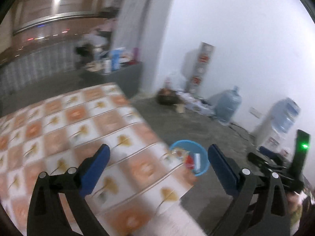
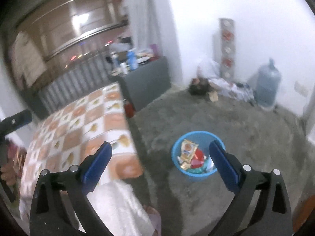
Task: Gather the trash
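Note:
A blue plastic basin (image 2: 195, 176) stands on the concrete floor just right of the table. Inside it lie a yellow snack packet (image 2: 188, 149), a red wrapper (image 2: 198, 157) and other crumpled wrappers. My right gripper (image 2: 160, 147) hangs open above the floor beside the basin, with nothing between its blue pads. In the left wrist view the basin (image 1: 200, 172) peeks out past the table corner. My left gripper (image 1: 157, 151) is open and empty over the checked tablecloth (image 1: 78, 127). A green light (image 1: 304, 146) on the other hand-held unit shows at the right.
The table with its orange and white cloth (image 2: 82, 122) fills the left. A grey cabinet (image 2: 145, 78) loaded with bottles stands behind it. Water jugs (image 2: 267, 84) (image 1: 228, 106), a dispenser (image 1: 283, 118) and a heap of clutter (image 2: 216, 86) line the white wall.

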`<state>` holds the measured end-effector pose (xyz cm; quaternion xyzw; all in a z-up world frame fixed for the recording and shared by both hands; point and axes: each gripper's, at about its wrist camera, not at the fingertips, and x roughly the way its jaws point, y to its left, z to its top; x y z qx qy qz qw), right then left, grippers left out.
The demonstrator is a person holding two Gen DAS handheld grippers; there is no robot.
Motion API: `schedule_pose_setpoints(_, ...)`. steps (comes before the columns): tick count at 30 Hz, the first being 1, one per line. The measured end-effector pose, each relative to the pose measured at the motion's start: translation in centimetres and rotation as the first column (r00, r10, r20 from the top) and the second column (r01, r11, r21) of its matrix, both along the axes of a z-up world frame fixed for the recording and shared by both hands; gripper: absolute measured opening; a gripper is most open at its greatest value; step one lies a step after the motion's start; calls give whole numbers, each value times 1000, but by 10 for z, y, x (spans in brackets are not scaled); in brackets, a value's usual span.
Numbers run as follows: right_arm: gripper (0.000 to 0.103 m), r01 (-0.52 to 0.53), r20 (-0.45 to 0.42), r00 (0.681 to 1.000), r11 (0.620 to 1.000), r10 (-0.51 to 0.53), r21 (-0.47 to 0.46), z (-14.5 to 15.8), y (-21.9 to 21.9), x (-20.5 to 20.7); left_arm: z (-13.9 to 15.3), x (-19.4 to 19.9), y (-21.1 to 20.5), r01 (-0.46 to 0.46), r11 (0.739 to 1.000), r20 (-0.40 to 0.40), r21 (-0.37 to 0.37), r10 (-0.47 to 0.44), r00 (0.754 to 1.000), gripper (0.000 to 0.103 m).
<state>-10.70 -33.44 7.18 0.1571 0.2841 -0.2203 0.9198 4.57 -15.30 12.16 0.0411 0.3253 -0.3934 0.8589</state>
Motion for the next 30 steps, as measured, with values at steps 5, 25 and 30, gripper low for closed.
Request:
schedule_pose_setpoints(5,95,-39,-64,998,990,31,-134,2,49,19,-10,-15,53,-187,981,69,56,183,981,98)
schedule_pose_setpoints(25,95,-113,-205,975,983,83,-141,-32,111,53,-85,-9,122,-559,808,-46,186,575,817,98)
schedule_pose_setpoints(30,95,-88,-249,967,989,56,-122,-42,108,51,-103,-9,120,-582,769,-62,264,615,786,98)
